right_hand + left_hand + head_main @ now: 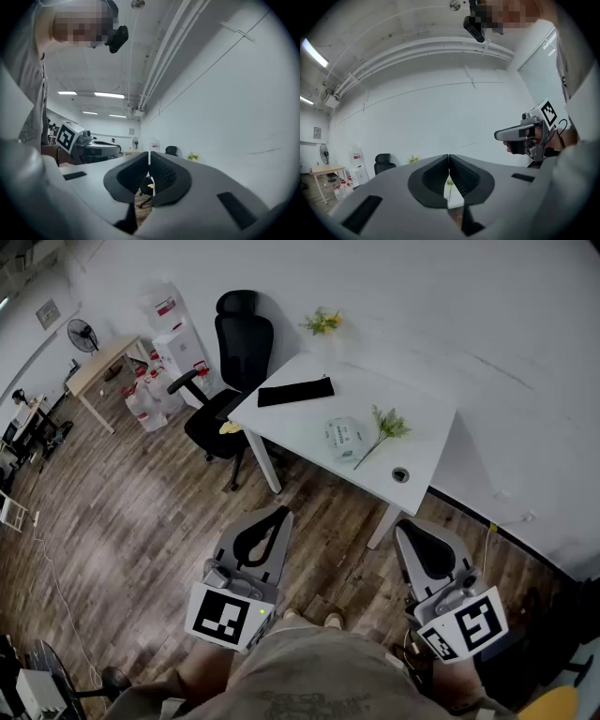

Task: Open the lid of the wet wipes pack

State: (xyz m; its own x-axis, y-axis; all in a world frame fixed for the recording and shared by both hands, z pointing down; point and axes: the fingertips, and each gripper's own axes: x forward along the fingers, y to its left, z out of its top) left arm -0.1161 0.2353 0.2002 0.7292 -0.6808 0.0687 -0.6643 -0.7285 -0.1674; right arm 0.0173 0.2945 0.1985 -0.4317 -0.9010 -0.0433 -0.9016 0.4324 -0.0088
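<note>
The wet wipes pack lies flat on the white table, pale with a round lid on top, well ahead of both grippers. My left gripper hangs low at the lower left, over the wood floor, its jaws shut and empty. My right gripper sits at the lower right, jaws shut with nothing between them. In the left gripper view the left gripper has its tips together and the right gripper shows at the side. The right gripper view shows the right gripper with tips touching.
On the table lie a black flat case, a green sprig beside the pack, and a cable hole. A black office chair stands at the table's left end. Yellow flowers sit by the wall.
</note>
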